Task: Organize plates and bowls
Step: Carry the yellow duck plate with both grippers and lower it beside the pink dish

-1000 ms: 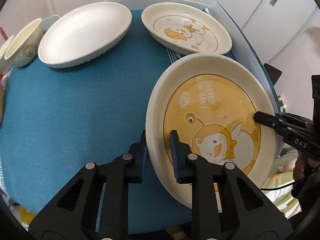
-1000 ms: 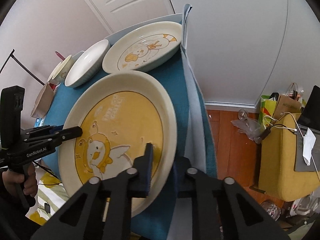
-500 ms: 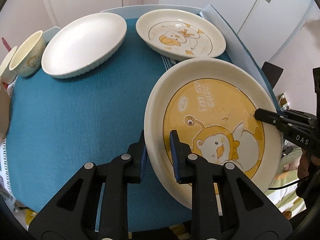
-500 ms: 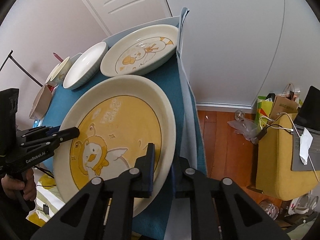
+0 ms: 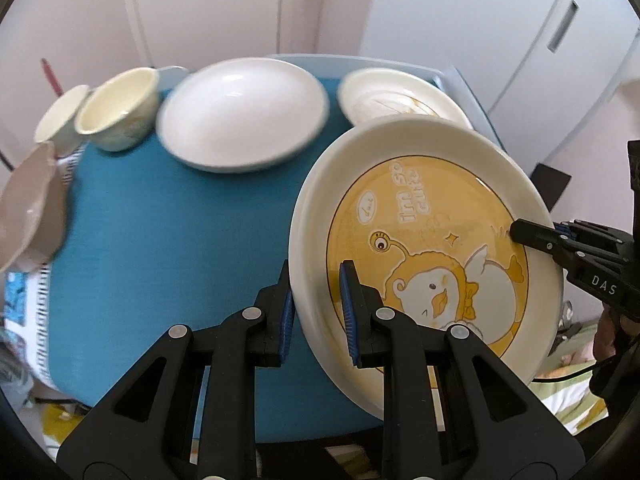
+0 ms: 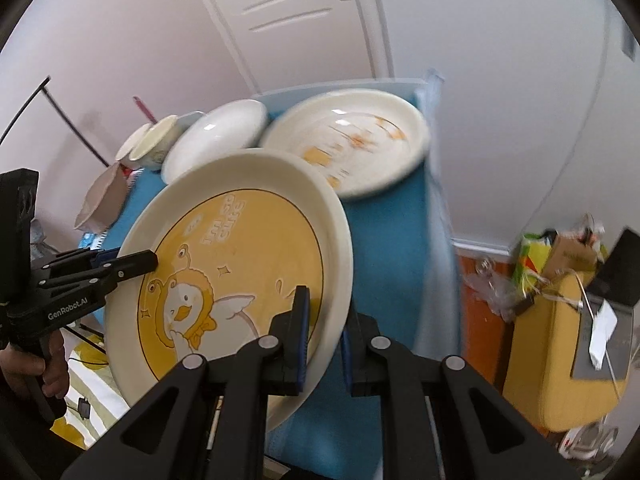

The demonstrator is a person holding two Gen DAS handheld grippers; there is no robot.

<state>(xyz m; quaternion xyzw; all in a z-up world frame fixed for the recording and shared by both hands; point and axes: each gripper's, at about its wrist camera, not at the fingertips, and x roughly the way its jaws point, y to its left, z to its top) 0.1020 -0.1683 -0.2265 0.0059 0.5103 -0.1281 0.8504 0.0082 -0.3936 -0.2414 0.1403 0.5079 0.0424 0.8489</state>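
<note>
A white door (image 6: 280, 8) stands behind the blue table (image 5: 160, 240). Above the table, the left gripper (image 5: 316, 308) and right gripper (image 6: 324, 332) are both clamped on the yellow plate's (image 5: 432, 248) rim.

Cream plate (image 5: 420, 184) (yellow cartoon duck centre), plain white dish (image 5: 240, 114), teal tablecloth (image 5: 168, 240)

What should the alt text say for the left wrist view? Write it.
Left gripper clamps the rim of a large cream plate with a yellow cartoon duck, held tilted above a teal tablecloth; the right gripper grips its far edge.
</note>
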